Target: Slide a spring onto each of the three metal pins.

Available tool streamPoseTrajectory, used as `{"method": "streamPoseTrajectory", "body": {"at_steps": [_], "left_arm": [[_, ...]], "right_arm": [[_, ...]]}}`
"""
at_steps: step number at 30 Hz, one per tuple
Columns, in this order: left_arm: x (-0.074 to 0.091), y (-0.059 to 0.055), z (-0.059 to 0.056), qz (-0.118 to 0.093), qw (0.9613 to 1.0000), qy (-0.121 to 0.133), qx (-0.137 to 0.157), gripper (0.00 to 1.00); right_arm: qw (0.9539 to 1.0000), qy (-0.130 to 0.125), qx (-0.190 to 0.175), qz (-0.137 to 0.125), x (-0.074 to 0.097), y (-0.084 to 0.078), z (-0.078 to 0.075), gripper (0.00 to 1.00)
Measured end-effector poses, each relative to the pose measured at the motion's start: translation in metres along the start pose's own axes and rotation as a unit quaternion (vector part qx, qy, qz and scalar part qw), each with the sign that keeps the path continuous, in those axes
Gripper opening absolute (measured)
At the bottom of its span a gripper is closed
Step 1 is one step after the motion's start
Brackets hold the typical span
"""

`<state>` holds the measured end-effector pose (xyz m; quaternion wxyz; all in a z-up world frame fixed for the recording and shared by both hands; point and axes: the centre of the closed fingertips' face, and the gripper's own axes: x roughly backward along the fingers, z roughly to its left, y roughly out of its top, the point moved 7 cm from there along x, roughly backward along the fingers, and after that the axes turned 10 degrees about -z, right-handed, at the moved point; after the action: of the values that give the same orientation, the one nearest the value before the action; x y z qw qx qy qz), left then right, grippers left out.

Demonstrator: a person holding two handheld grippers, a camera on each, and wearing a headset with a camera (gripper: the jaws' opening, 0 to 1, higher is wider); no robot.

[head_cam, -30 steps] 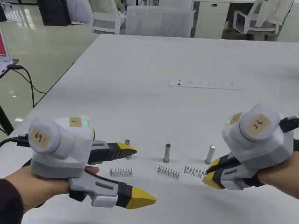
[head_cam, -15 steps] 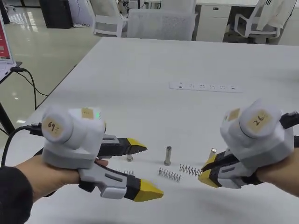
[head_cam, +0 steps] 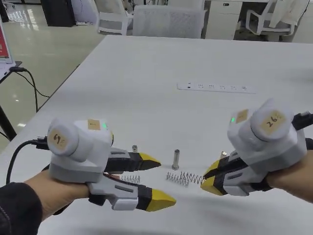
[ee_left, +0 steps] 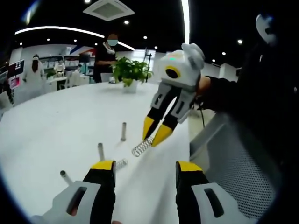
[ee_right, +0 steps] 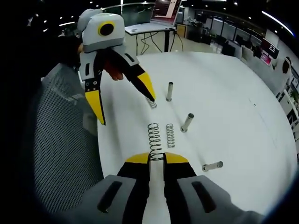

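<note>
Three short metal pins stand in a row on the white table: the left pin (head_cam: pixel 134 148), the middle pin (head_cam: pixel 175 159) and the right pin (head_cam: pixel 223 154), which is partly hidden behind my right gripper (head_cam: pixel 209 179). My right gripper (ee_right: pixel 157 157) is shut on the near end of a spring (ee_right: pixel 154 137), which points away from it. A second spring (ee_right: pixel 170 135) lies beside that one. The third spring (head_cam: pixel 129 179) lies between the jaws of my left gripper (head_cam: pixel 160 180), which stands open and holds nothing. In the left gripper view the held spring (ee_left: pixel 142 146) hangs from the right gripper (ee_left: pixel 156 132).
A white power strip (head_cam: pixel 215 88) lies farther back on the table (head_cam: pixel 146 73). Office chairs (head_cam: pixel 166 22) stand beyond the far edge. A black cable (head_cam: pixel 19 147) trails from my left gripper off the table's left side.
My right gripper has closed on the rightmost spring and drawn it left, next to the middle spring. My left gripper has moved right, toward the left spring.
</note>
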<state>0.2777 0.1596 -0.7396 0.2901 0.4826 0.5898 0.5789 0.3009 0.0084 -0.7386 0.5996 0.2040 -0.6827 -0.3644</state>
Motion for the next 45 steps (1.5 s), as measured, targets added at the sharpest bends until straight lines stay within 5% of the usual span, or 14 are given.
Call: {"method": "streamPoseTrajectory", "body": {"at_steps": [28, 45], "left_arm": [[-0.004, -0.001, -0.01, -0.007, 0.999, -0.034, -0.029, 0.2], [-0.006, -0.002, -0.013, -0.004, 0.9979, -0.047, -0.045, 0.08]], "right_arm": [[0.9959, 0.061, 0.059, -0.031, 0.0, 0.019, 0.023, 0.07], [0.9927, 0.076, 0.088, -0.033, -0.001, 0.021, 0.028, 0.07]]}}
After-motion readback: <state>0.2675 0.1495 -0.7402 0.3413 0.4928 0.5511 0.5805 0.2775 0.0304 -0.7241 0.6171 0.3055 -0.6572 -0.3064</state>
